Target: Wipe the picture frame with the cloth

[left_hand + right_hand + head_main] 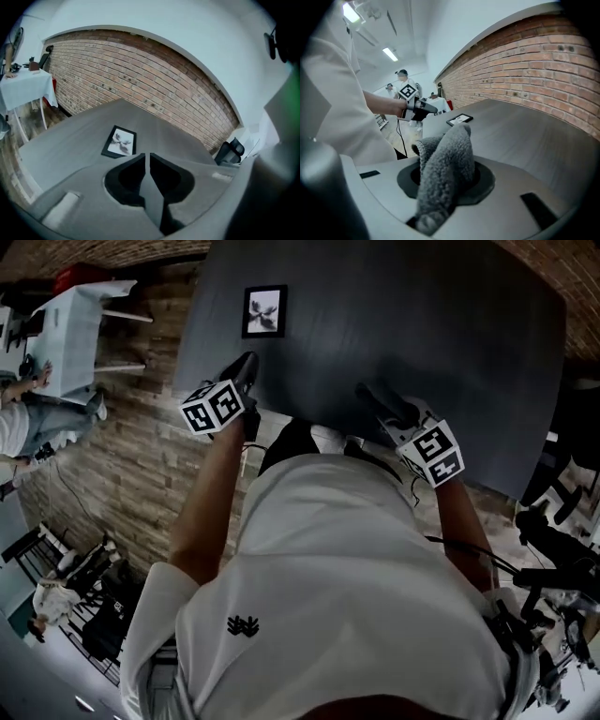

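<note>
The picture frame (264,311) is laid flat on the dark table (441,324), toward its far left part, well apart from both grippers. The left gripper (246,369) is held over the table's near left edge and pointed roughly toward the frame. Its jaws are seen almost together, with a thin slit left between them and nothing in it. The grey cloth (445,159) (fleecy, bunched up) is clamped between the jaws of the right gripper (373,397), held over the near edge further right. A brick wall (140,79) is seen beyond the table.
</note>
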